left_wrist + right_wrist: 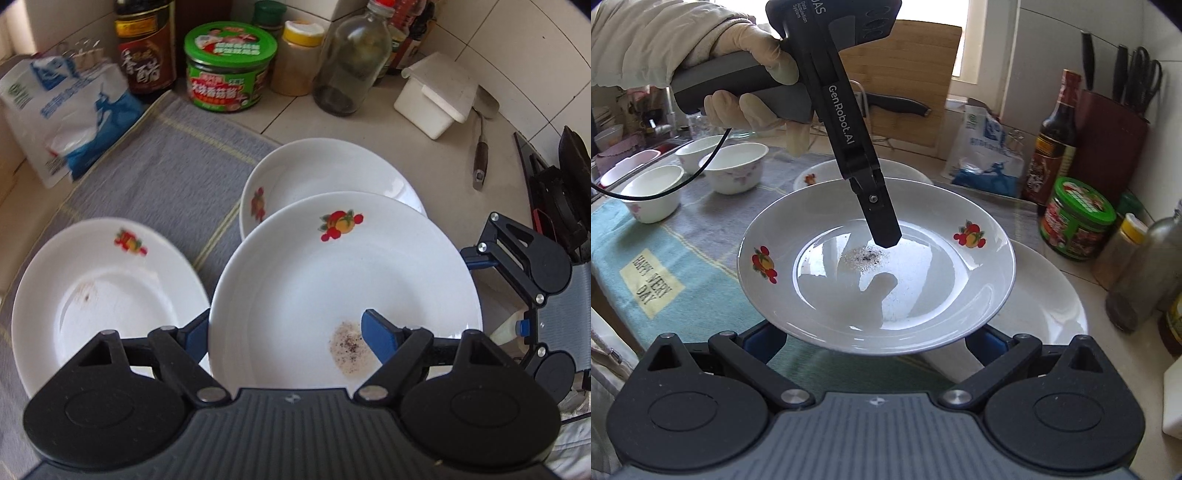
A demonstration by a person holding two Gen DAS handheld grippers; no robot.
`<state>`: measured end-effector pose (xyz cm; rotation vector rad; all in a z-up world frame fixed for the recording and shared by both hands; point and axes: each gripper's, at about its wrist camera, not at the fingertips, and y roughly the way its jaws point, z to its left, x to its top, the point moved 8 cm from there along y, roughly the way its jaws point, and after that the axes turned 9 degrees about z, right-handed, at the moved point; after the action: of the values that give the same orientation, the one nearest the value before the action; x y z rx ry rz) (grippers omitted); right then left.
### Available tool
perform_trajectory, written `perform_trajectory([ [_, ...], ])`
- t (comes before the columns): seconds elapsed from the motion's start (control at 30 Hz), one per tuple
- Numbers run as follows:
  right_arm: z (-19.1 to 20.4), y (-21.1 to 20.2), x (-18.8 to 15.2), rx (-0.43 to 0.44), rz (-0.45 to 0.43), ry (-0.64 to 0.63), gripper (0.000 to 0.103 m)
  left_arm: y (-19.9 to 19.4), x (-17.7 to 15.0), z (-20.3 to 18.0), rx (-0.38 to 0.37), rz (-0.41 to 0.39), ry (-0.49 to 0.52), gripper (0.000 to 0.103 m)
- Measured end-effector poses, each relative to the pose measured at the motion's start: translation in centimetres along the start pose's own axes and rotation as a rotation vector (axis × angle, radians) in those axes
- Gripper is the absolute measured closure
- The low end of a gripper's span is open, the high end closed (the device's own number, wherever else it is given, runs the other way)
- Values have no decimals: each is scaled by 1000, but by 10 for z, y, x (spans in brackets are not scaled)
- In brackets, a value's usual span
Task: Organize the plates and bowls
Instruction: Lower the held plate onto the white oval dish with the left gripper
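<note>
I have the left hand-held gripper [284, 339] clamped on the speckled plate's [332, 280] rim, lifted for stacking; the right hand-held gripper's [875, 339] grip I cannot tell.

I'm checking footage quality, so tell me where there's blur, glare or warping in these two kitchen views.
Left wrist view: the held plate is sharp, while the plate on the cloth and the salt bag are smeared; the wall tiles bow at the edges. Right wrist view: mostly crisp; the plate's well mirrors window light and the left gripper; corners darken.
</note>
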<state>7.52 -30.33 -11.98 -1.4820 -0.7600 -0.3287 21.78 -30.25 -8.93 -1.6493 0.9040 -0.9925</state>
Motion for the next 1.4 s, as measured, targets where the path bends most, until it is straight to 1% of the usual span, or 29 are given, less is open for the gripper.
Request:
perform_trajectory([
  [0.33,-35,-2,-12,-54,14,77,0,22,43,-13,-31,20,77,21],
  [0.6,-50,-5,-22,-83,34,126,0,39,65,-24,-53,40,125,21],
  [0.9,-57,-7,-26,-87,40,163,0,54,75,-27,-67,64,137,21],
  [1.4,-58,-7,-26,-82,37,184,0,68,77,-25,-59,79,133,21],
])
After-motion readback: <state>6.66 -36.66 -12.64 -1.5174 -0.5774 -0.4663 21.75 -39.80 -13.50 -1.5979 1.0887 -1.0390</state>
